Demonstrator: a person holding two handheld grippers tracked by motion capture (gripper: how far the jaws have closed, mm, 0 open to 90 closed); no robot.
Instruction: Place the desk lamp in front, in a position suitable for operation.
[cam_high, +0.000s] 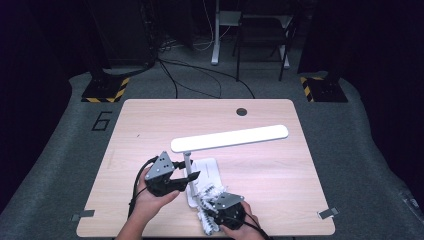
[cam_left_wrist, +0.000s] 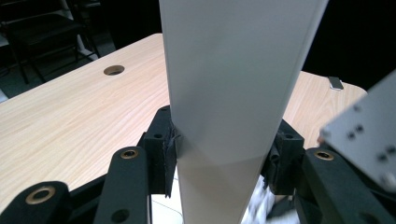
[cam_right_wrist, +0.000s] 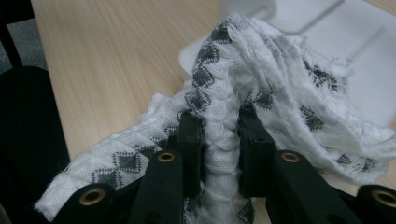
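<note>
Left gripper (cam_high: 186, 176) fingers are clamping the upright lamp post (cam_high: 188, 172), while right gripper (cam_high: 212, 207) fingers are pinching the cloth (cam_high: 209, 196) at the post's 5 o'clock.

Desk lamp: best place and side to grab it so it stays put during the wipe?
Grip the upright post, low, just above the base, coming in from the lamp's left as the left gripper does. The post is narrow and flat-sided, so the jaws pinch it squarely; the long head overhangs and would likely lever. That leaves the base free for the right gripper with the cloth.
</note>
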